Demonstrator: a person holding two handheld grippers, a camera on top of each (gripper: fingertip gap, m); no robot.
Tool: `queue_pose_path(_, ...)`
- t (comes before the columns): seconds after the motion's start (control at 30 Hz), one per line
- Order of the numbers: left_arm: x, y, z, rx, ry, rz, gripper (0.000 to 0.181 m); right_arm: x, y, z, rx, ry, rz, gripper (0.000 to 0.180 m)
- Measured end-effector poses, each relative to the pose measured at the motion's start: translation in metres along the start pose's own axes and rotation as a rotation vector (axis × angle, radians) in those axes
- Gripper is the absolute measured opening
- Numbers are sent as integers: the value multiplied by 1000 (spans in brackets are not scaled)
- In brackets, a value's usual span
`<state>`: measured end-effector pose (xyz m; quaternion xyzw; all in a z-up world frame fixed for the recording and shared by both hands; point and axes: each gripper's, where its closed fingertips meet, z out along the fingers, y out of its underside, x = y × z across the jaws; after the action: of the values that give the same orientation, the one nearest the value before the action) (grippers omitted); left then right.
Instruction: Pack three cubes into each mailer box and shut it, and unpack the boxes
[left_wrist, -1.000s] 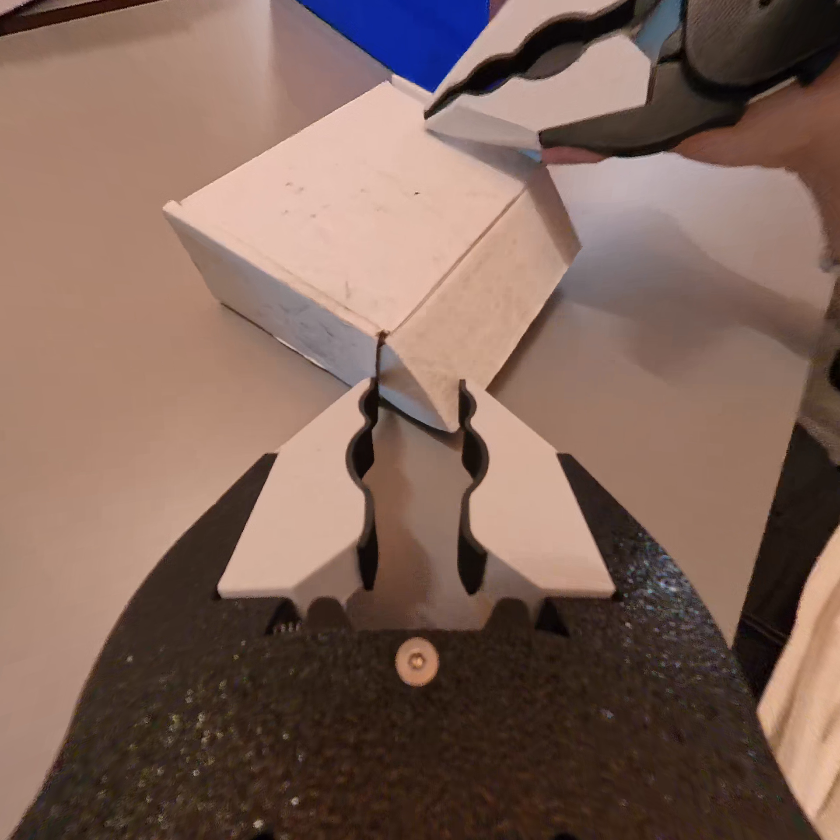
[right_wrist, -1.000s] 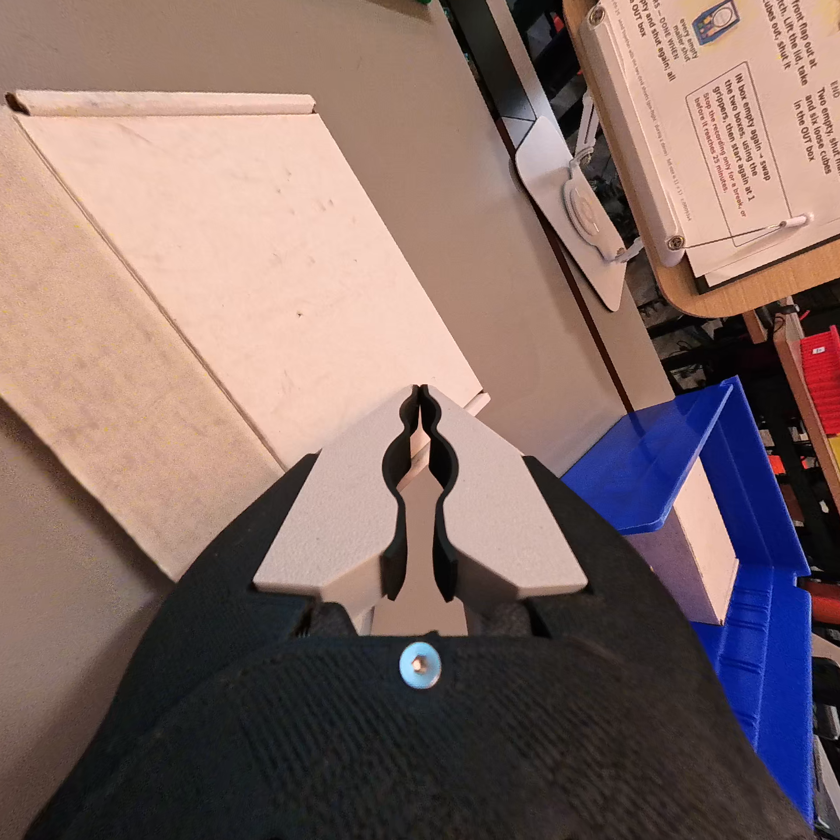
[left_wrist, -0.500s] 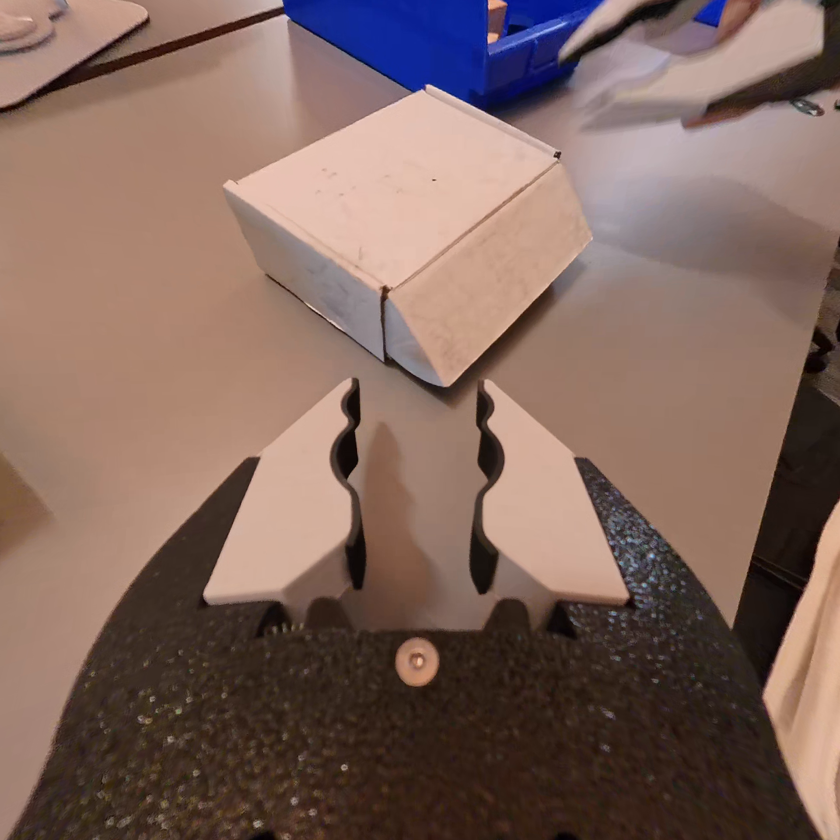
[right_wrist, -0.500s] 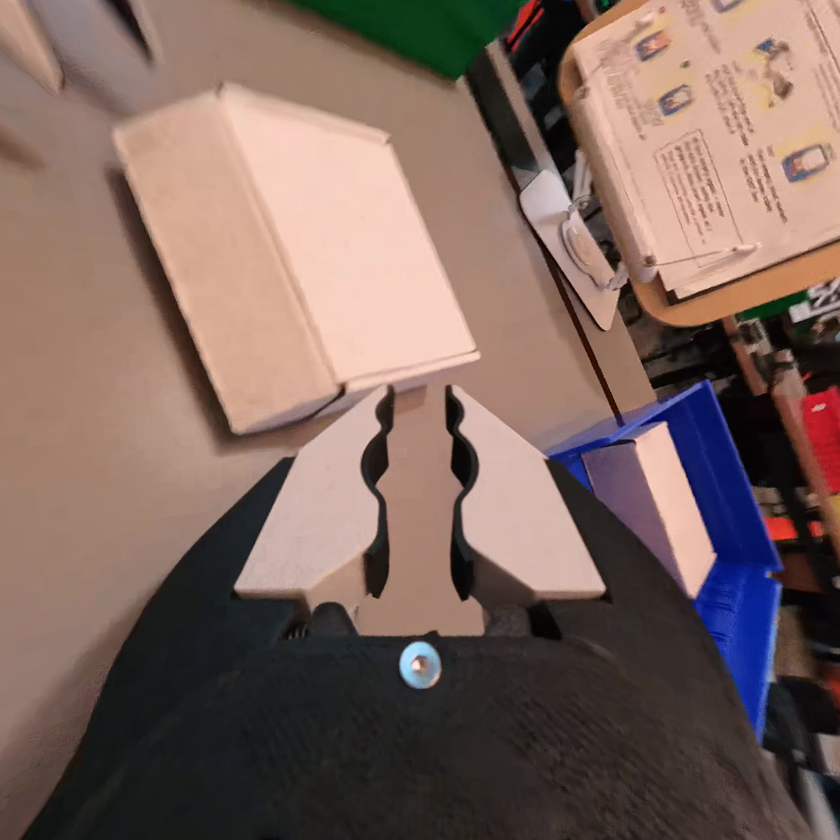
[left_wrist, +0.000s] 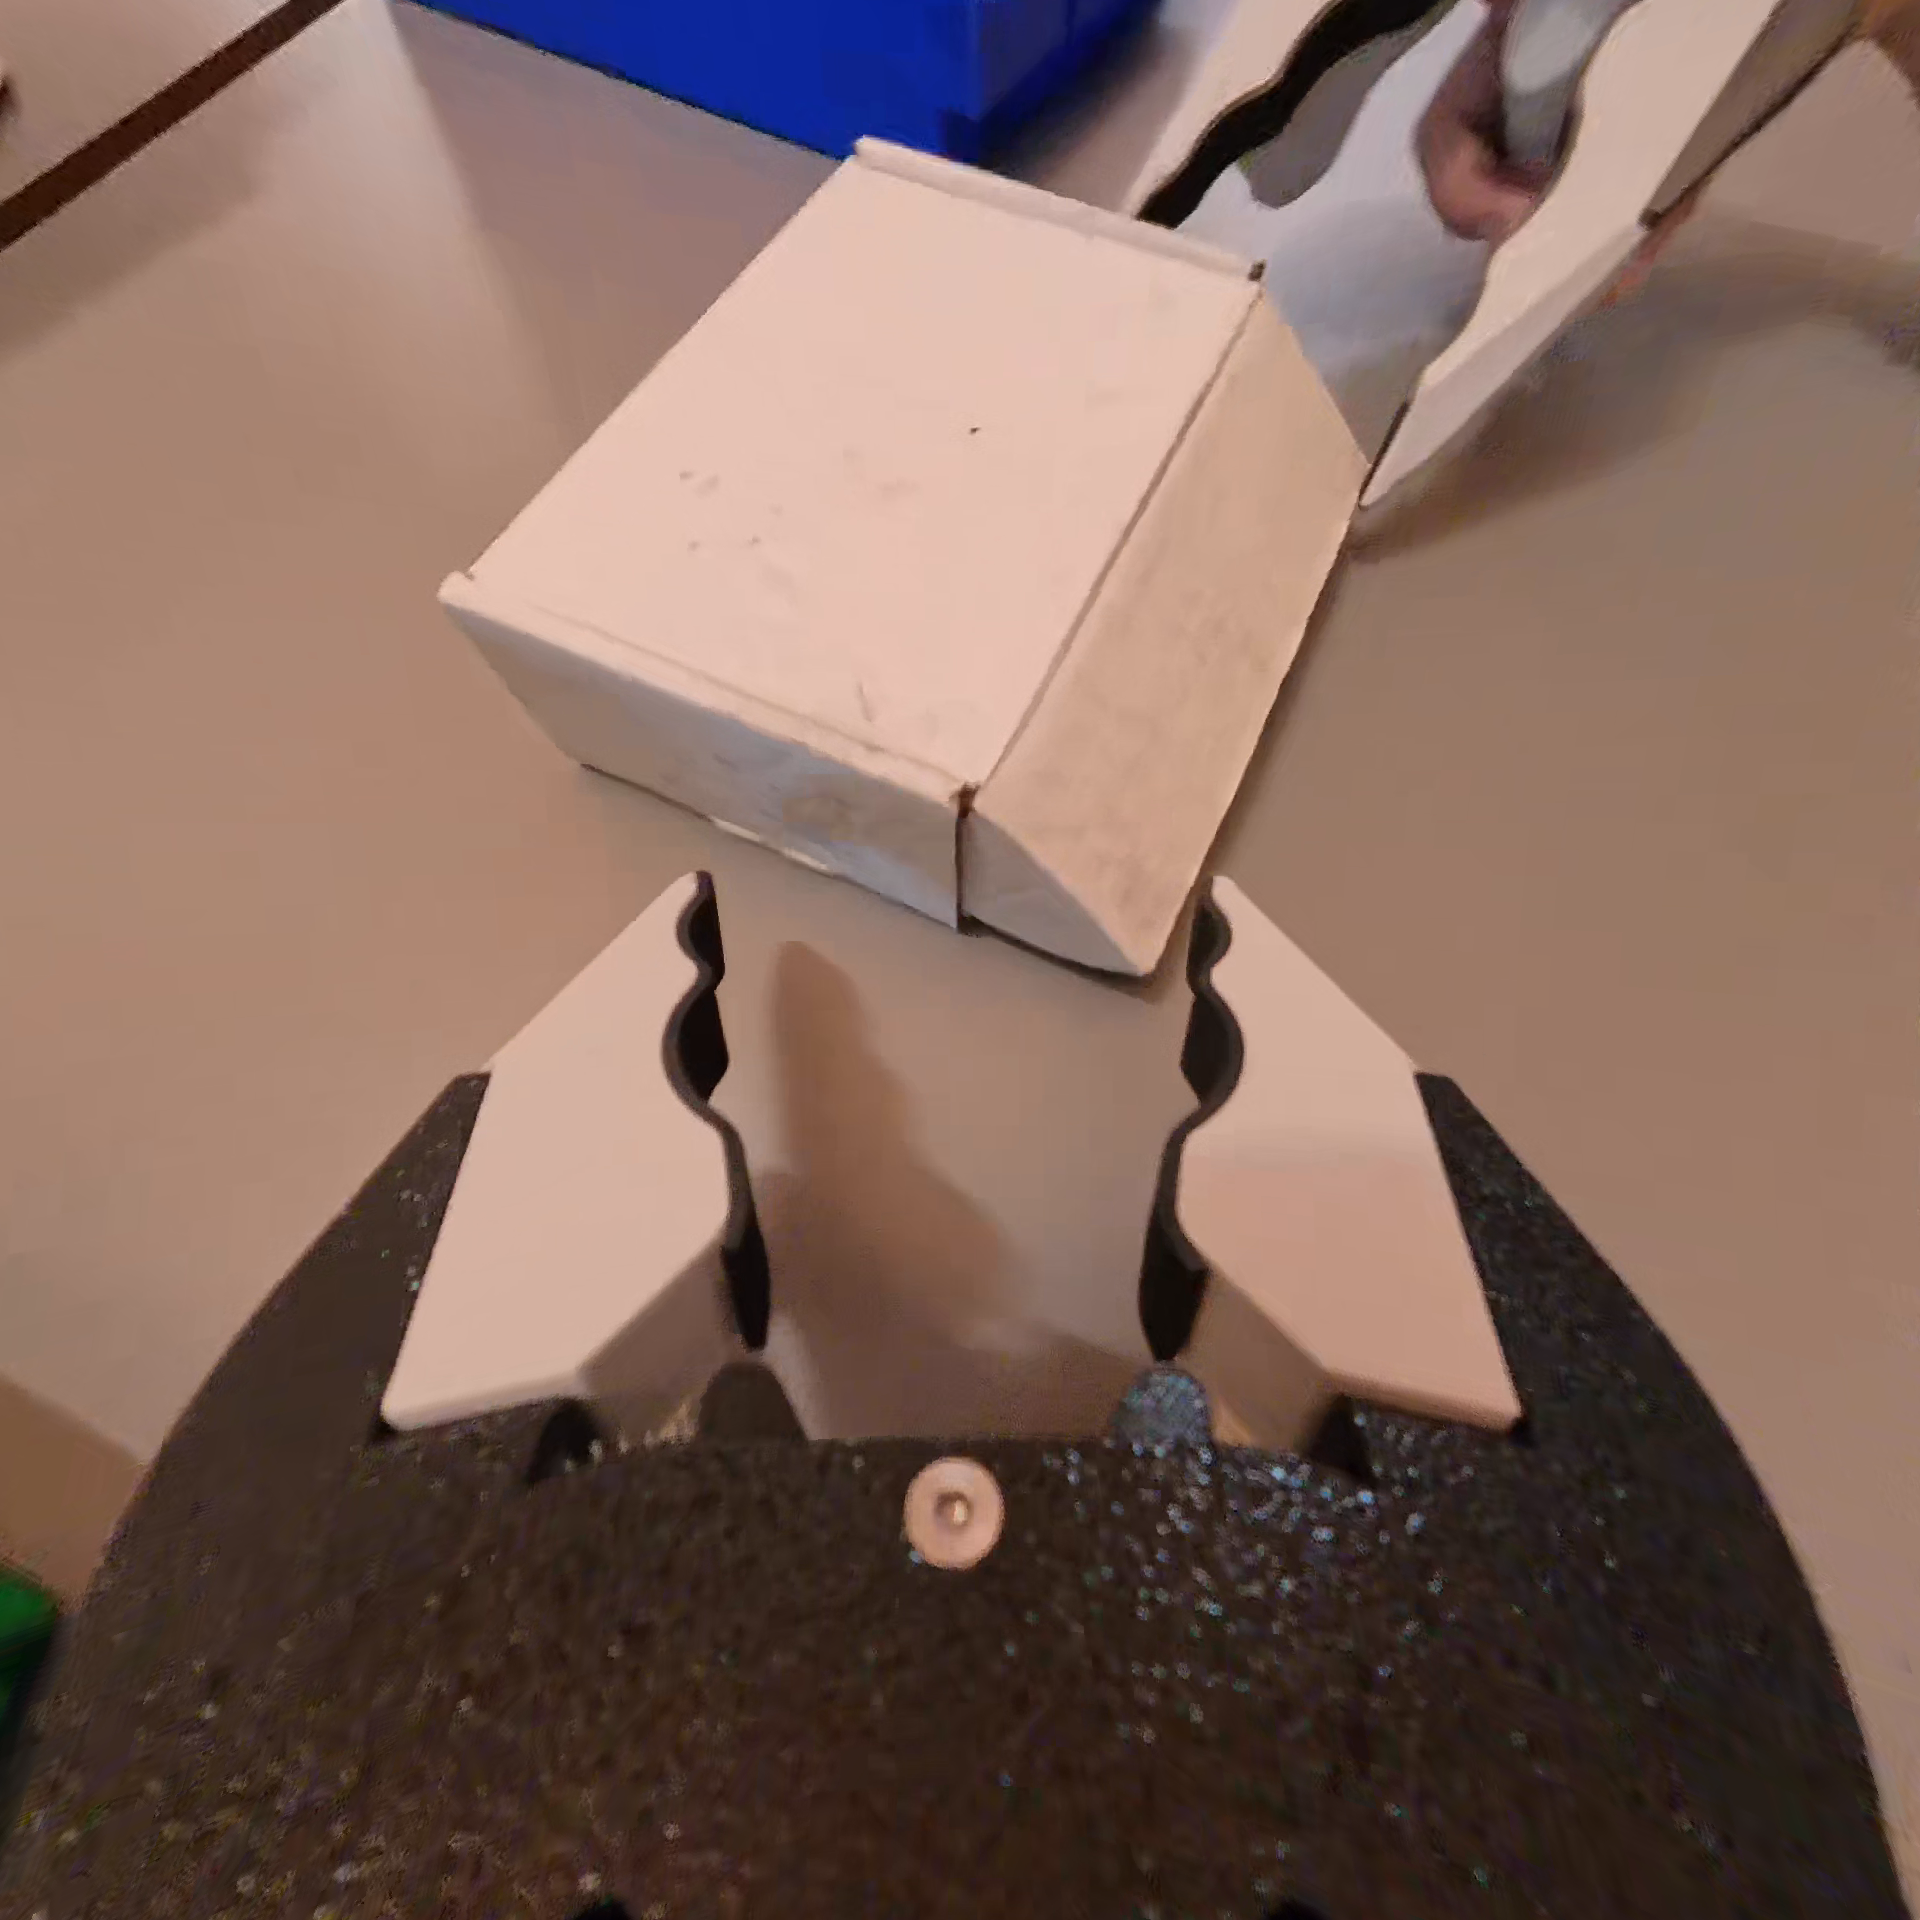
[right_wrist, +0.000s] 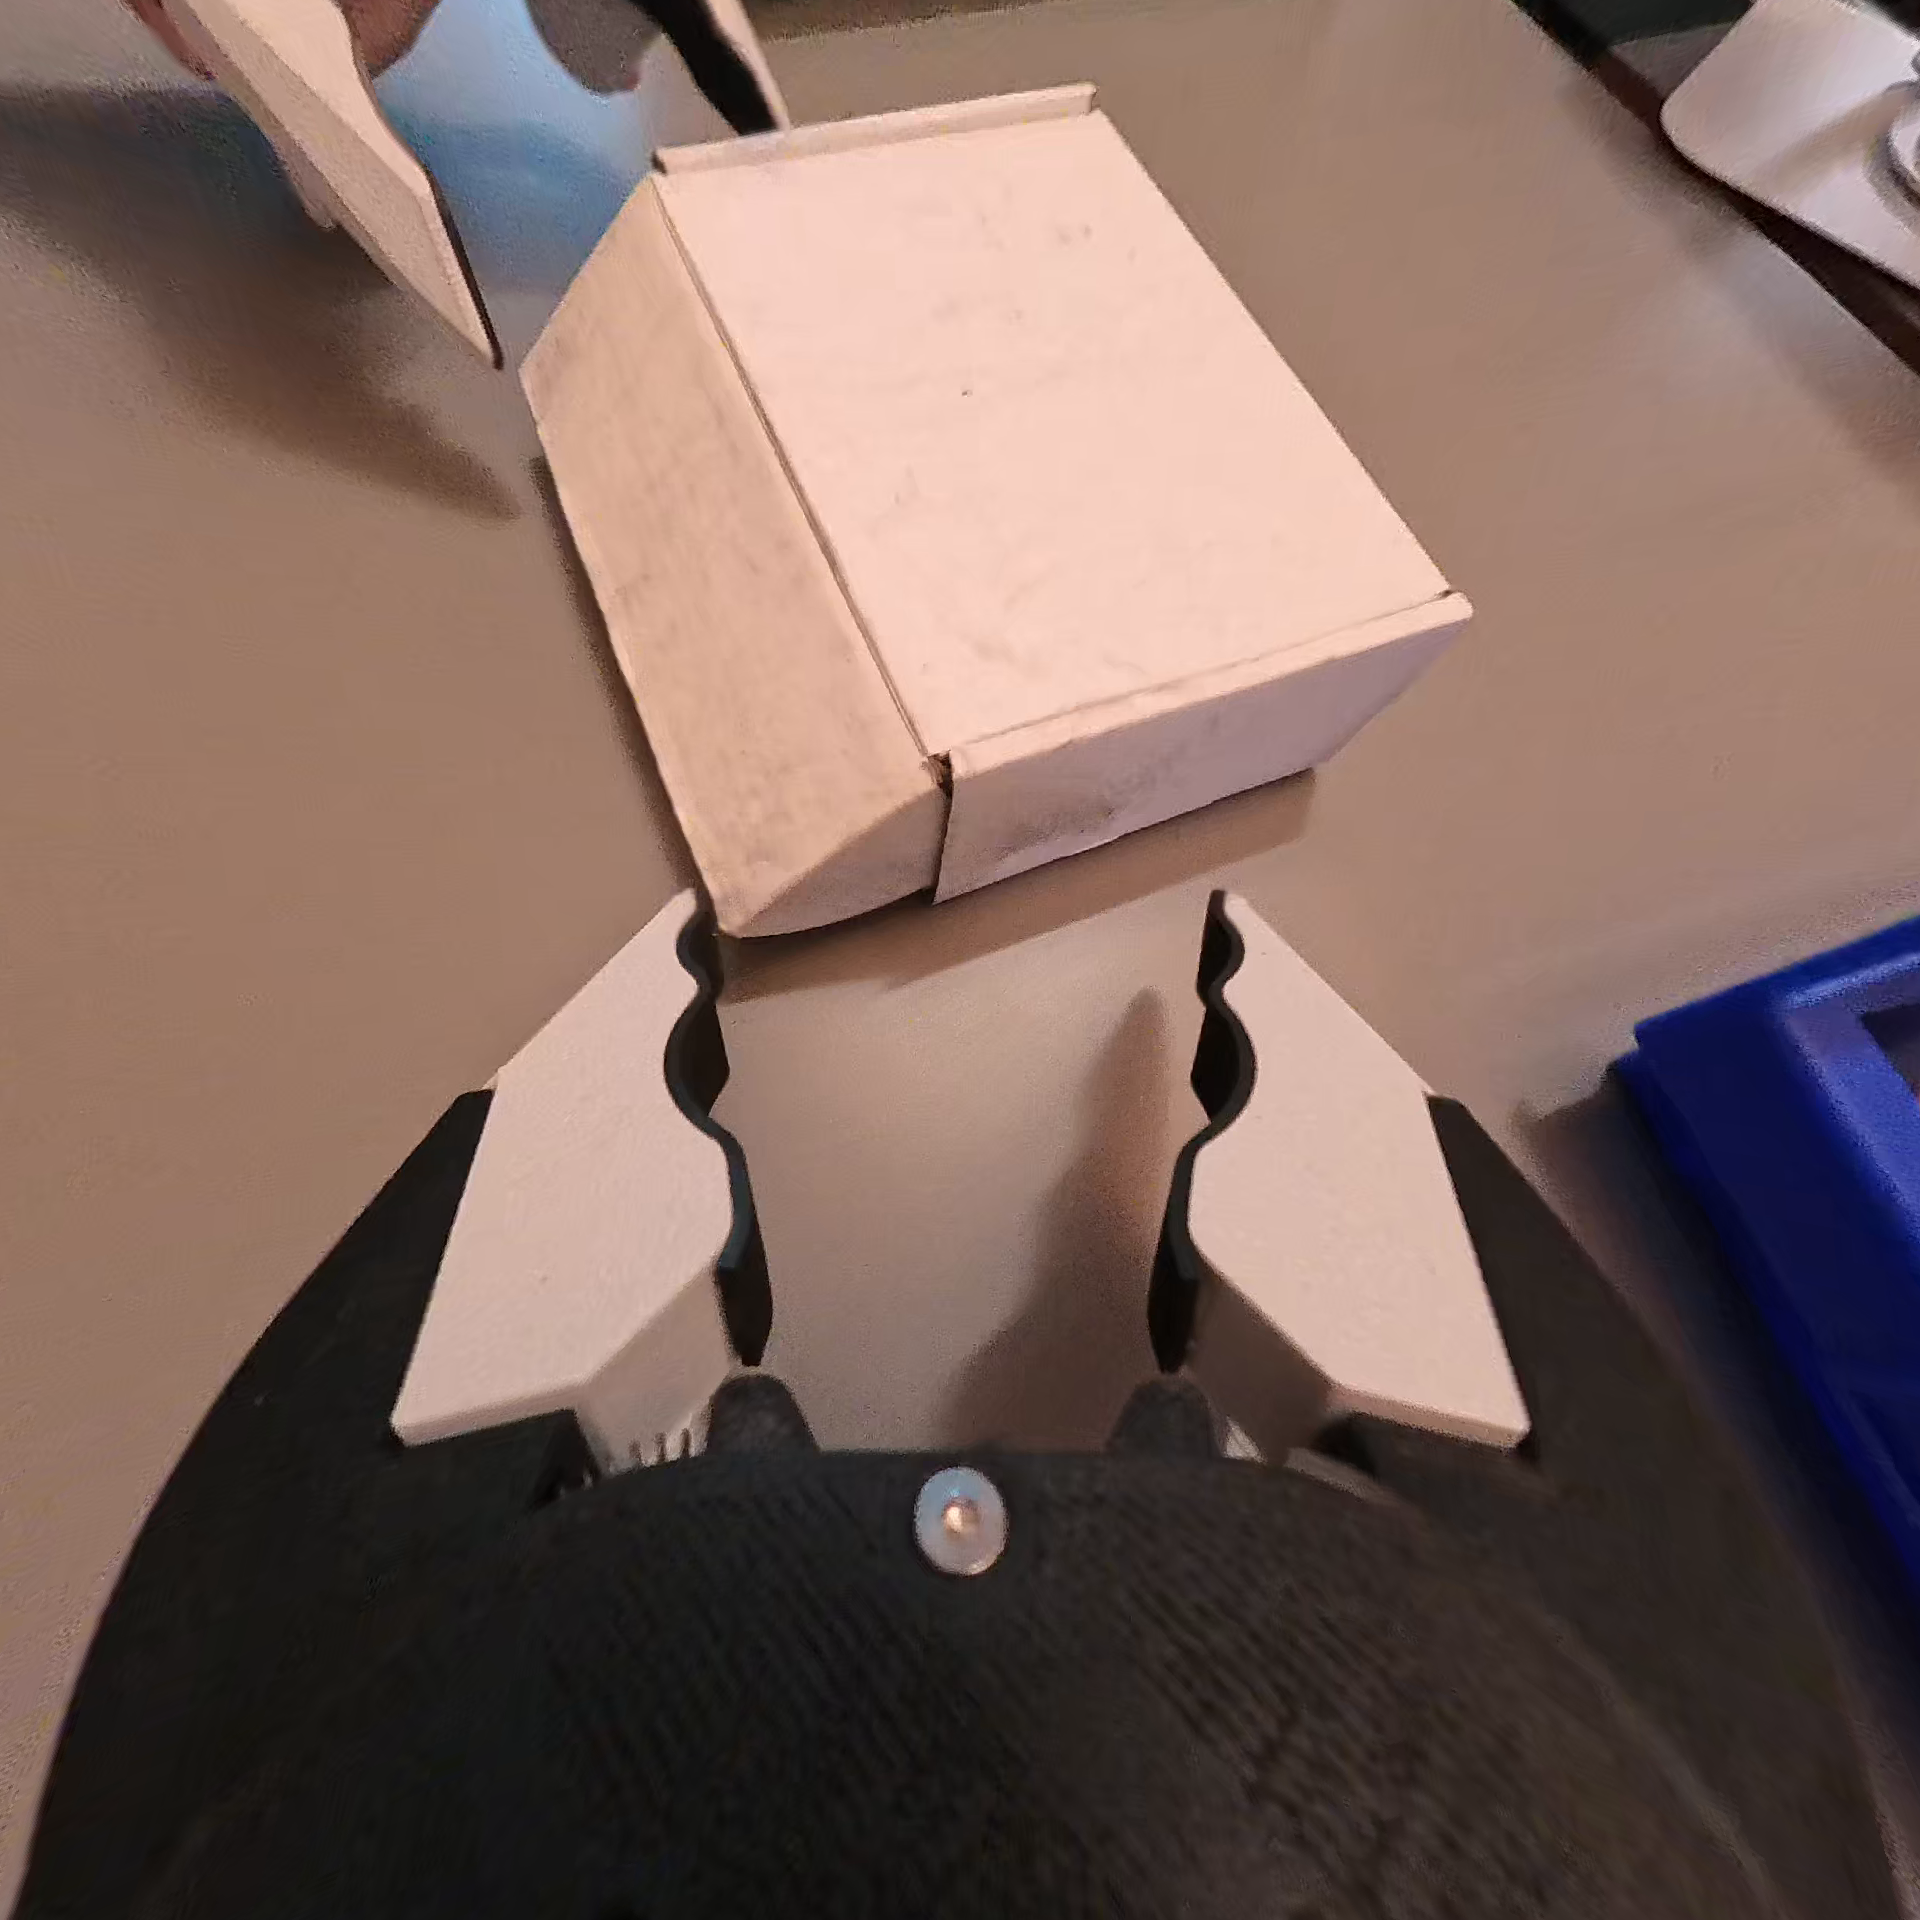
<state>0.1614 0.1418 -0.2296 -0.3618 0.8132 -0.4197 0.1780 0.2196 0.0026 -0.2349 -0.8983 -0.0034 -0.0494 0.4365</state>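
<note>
The shut white cardboard mailer box (left_wrist: 914, 540) sits flat on the grey bench (left_wrist: 260, 675), turned cornerwise to both of my views so that one bottom corner points back at each camera; its sides look near equal and I cannot tell a long axis. Its lid is down, with the front flap lying slanted over one side wall, and nothing of its contents shows. My left tongs (left_wrist: 956, 904) are spread wide and empty, their tips just short of the box's near corner. My right tongs (right_wrist: 961, 920) are also wide open and empty, the left tip nearly touching the flap's lower edge. A blue plastic bin (right_wrist: 1787, 1164) stands on the bench to the right, its inside too cropped to read.
</note>
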Motion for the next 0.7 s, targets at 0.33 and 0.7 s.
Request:
queue_pose_path(0.33,0,-11,12,46,160,70,77,1,-15,9,109,-137,15,72)
queue_pose_path(0.7,-17,-12,20,50,18,82,57,13,-13,12,95,-142,23,45)
